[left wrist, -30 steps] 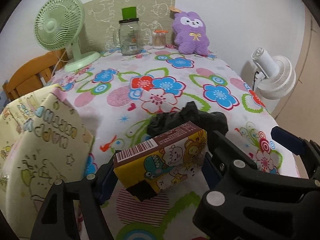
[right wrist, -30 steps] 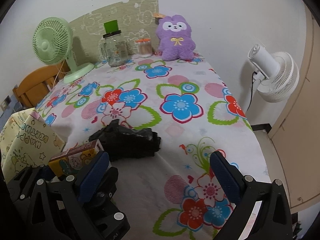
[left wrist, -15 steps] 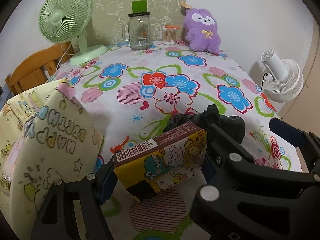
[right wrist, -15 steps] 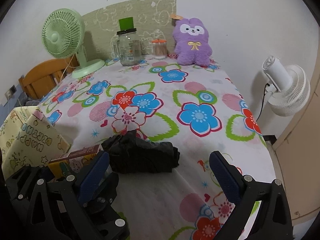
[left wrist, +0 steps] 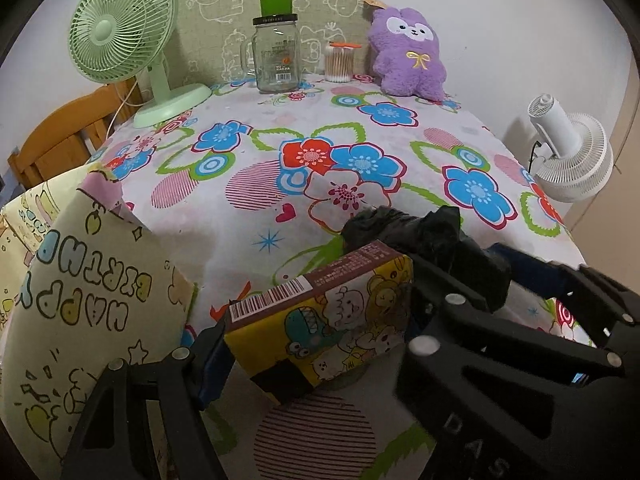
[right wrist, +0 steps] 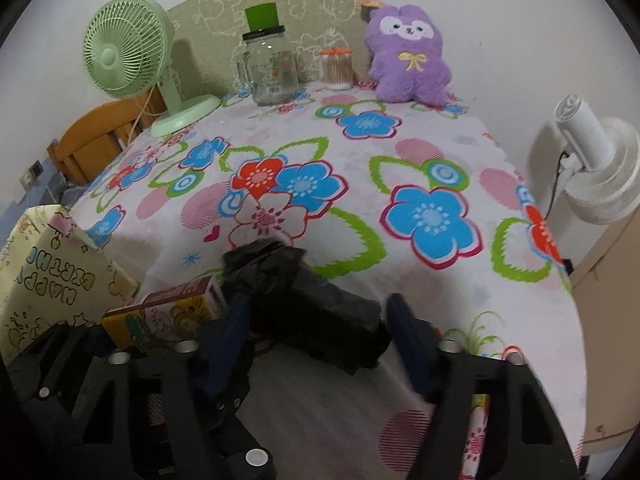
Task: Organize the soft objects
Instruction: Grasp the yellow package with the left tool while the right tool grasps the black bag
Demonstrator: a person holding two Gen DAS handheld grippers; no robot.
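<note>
My left gripper (left wrist: 316, 332) is shut on a yellow cartoon tissue pack (left wrist: 324, 320) with a barcode and holds it above the table's near edge. The pack also shows in the right wrist view (right wrist: 160, 312). A crumpled black bag (right wrist: 308, 300) lies on the floral tablecloth (right wrist: 360, 184). My right gripper (right wrist: 320, 328) is open, its blue-padded fingers on either side of the bag's near end. The bag also shows in the left wrist view (left wrist: 420, 236). A yellow "Happy Birthday" gift bag (left wrist: 72, 300) stands at the left.
At the table's back stand a green desk fan (left wrist: 124, 40), a glass jar (left wrist: 278, 56) with a green lid, a cotton swab tub (left wrist: 340, 62) and a purple plush toy (left wrist: 408, 56). A white fan (left wrist: 572, 152) stands off the right edge. A wooden chair (left wrist: 60, 136) is at the left.
My right gripper has moved forward so its fingers now flank the black bag and have narrowed. The left gripper has shifted slightly, still holding the tissue pack.
</note>
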